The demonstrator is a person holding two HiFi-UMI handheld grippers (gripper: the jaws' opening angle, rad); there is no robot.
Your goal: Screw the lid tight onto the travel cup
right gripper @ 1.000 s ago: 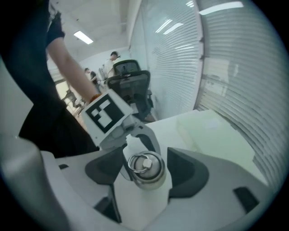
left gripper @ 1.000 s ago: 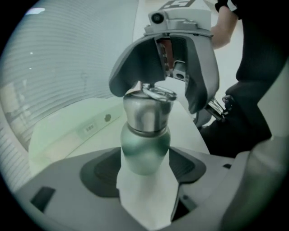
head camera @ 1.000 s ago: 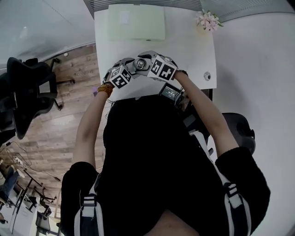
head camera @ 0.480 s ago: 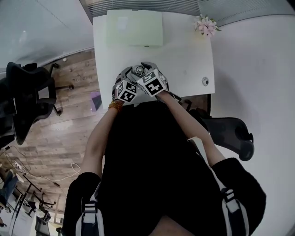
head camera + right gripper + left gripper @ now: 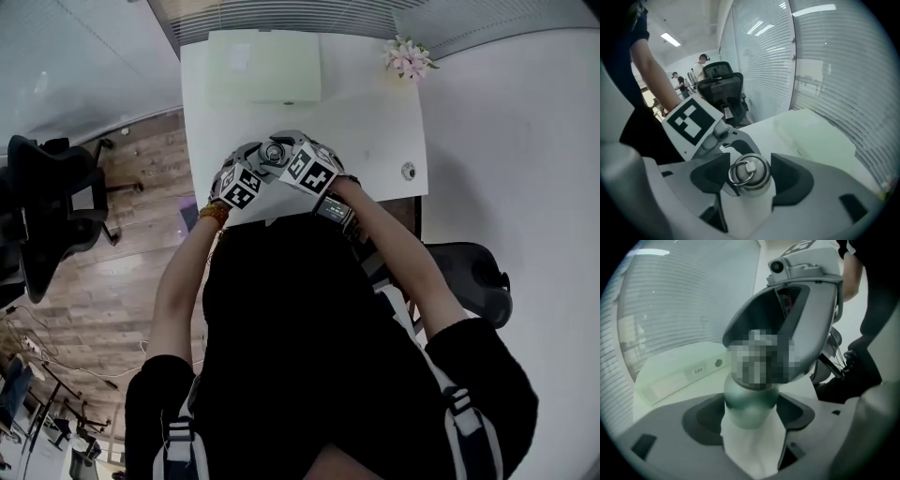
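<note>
Well to the left of the travel cup (image 5: 750,400), off the table's side, a black office chair (image 5: 52,202) stands idle on the wood floor. The left gripper (image 5: 750,414) meets the cup from its left and is clamped on the rounded metal body with a dark pad on each flank, evidently to stop the cup spinning while the top is turned. The cup is held by the near edge of the white table (image 5: 375,122), close to the person's chest; whether it rests on the top I cannot tell. Over the cup, the right gripper (image 5: 750,177) points steeply down. Its jaws have just been closing and bear on both sides of the lid (image 5: 757,180), a grip suited to twisting it home. Far beyond the cup lies a pale green mat (image 5: 262,66), and off to the cup's far right a spray of pink flowers (image 5: 406,58), both out of the way.
</note>
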